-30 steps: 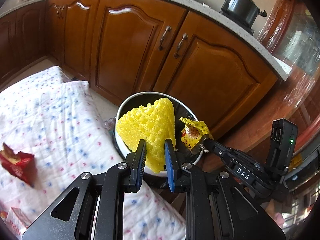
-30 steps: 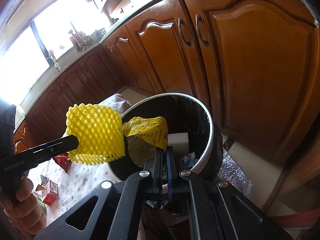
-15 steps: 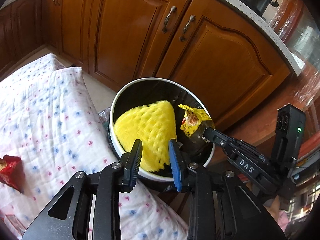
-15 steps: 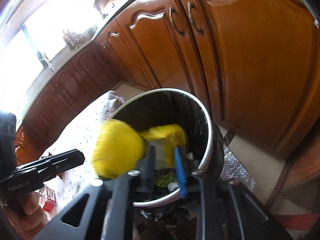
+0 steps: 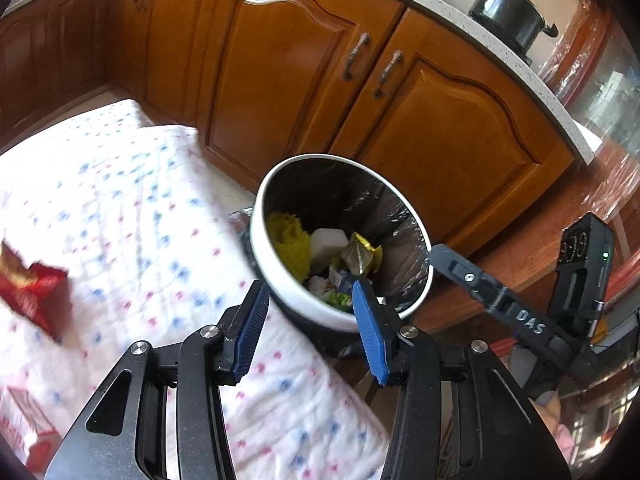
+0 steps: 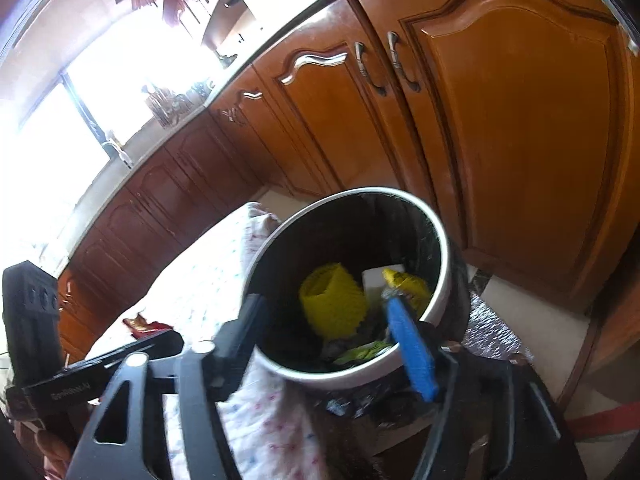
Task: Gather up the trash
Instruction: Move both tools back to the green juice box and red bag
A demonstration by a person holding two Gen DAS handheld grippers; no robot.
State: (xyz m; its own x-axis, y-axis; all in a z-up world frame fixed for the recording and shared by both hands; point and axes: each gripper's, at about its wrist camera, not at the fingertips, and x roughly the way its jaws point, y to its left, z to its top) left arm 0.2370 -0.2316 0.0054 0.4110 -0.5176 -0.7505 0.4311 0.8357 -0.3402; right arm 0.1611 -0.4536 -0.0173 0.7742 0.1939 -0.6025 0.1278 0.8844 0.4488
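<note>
A white trash bin (image 5: 298, 304) with a black liner stands beside the table; it also shows in the right wrist view (image 6: 352, 376). Inside lie the yellow foam net (image 5: 290, 246) (image 6: 334, 306), a yellow wrapper (image 5: 362, 256) (image 6: 408, 284), a white block (image 5: 326, 242) and other scraps. My left gripper (image 5: 308, 326) is open and empty just above the bin's near rim. My right gripper (image 6: 326, 346) is open and empty over the bin; its arm shows in the left wrist view (image 5: 500, 300).
A white cloth with small dots (image 5: 120, 208) covers the table left of the bin. A red snack packet (image 5: 30, 292) lies on it, and a red-and-white carton (image 5: 24, 432) sits at the near left. Brown cabinet doors (image 5: 440, 120) stand behind the bin.
Both grippers opened. The yellow foam net fell from the left gripper and the yellow wrapper from the right; both now lie in the bin. Both grippers pulled back a little.
</note>
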